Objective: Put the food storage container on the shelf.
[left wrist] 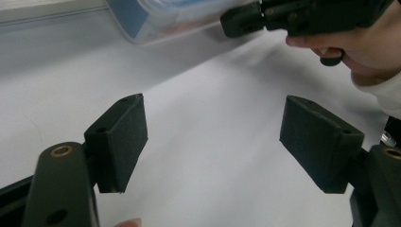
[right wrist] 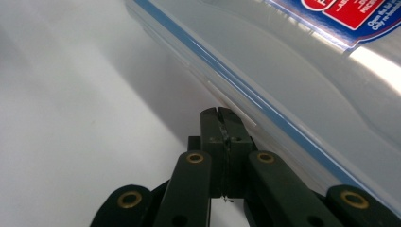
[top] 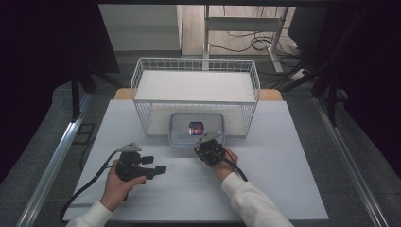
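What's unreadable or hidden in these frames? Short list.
- Container contents: high view, glare on its lid.
- Lid label: right gripper view, cut off by the top edge, text partly readable.
- Right gripper jaws shut at the lid's rim; whether they pinch a latch is too close to tell.
- Wire basket front floor: high view, hidden behind the container.

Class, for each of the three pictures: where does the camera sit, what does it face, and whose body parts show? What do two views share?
High view: above the table, facing the wire basket; both forearms show.
Left gripper view: rides the left tongs, open, over the table.
Right gripper view: rides the right tongs, shut, at the plastic container.
Shared: the container.
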The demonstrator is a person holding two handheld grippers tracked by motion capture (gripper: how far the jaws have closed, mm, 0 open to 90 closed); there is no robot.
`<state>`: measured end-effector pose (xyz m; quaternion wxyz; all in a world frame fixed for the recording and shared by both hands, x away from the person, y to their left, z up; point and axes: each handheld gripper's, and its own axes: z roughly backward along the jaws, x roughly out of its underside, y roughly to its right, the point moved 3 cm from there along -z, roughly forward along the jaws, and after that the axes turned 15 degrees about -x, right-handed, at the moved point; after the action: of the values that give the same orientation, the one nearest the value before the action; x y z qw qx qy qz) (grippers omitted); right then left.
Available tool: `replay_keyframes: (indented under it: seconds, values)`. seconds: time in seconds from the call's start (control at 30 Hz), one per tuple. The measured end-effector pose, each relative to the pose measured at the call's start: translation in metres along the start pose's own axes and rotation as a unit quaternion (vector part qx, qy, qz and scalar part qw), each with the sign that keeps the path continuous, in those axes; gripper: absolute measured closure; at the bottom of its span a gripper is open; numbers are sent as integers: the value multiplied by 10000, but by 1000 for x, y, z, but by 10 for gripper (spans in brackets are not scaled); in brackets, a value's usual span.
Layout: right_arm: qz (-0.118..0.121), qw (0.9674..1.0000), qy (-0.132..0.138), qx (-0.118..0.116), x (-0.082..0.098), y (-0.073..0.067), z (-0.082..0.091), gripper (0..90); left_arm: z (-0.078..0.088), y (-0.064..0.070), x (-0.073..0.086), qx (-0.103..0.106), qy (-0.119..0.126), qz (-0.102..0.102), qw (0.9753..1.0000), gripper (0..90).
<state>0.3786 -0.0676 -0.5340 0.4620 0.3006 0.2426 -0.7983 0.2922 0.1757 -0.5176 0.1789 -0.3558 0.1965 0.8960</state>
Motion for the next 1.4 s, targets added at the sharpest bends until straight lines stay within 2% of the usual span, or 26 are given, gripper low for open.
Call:
replay_keyframes:
  seconds: [0.03,0.1,0.17,0.2,0.33,0.4,0.47,0.73,0.83,0.9,1.0,1.03,1.07,1.1,1.13,1.2,1.23,1.33,1.37,1.4]
  values:
    - [-32,9999,124,-13,-4,1,1,892,0,-1,0,-21,-6,-13,10000,233]
    - [-57,9998,166,-19,-5,1,2,892,-1,-1,0,-19,-7,5,10000,233]
    - [-31,9996,282,80,-13,2,5,892,-1,-1,-1,-9,-10,23,10000,233]
    - [-93,9994,326,89,-16,2,6,892,-2,-2,-1,-15,-16,26,10000,233]
    - [-161,9992,308,180,-21,6,5,892,-2,-1,-1,1,-15,40,10000,233]
    - [-333,9985,384,183,-25,9,0,892,-1,-1,-1,37,-10,53,10000,233]
    - [-340,9984,389,218,-26,11,-1,892,0,-1,-1,37,-9,50,10000,233]
    - [-774,9945,523,466,-32,32,-1,892,3,-2,-2,86,29,101,9999,232]
    - [-776,9941,492,583,-35,41,-1,892,2,-4,-4,122,50,123,9998,232]
    - [-833,9935,512,583,-35,46,-1,891,2,-5,-4,91,54,134,9999,232]
    - [-941,9925,595,504,-35,47,-3,892,4,-5,-1,-49,18,13,10000,225]
    - [-925,9927,583,511,-35,46,-3,892,4,-5,-1,-49,18,13,10000,225]
    - [-883,9932,559,517,-35,45,-4,892,6,-4,1,49,39,112,9999,227]
    - [-883,9932,559,517,-35,45,-4,892,6,-4,1,49,39,112,9999,227]
    - [-832,9933,599,537,-36,41,-1,892,6,-4,-1,117,93,209,9997,227]
    - [-810,9934,614,529,-36,39,1,892,6,-5,-2,101,107,216,9997,228]
    - [-674,9947,616,478,-34,30,11,892,8,-5,-1,60,122,176,9998,227]
    - [-480,9964,616,341,-25,20,30,891,11,-7,1,40,164,234,9996,228]
    - [-446,9969,588,255,-19,16,38,891,11,-8,1,29,177,250,9995,228]
    - [-446,9969,588,255,-19,16,38,891,11,-8,1,29,177,250,9995,229]
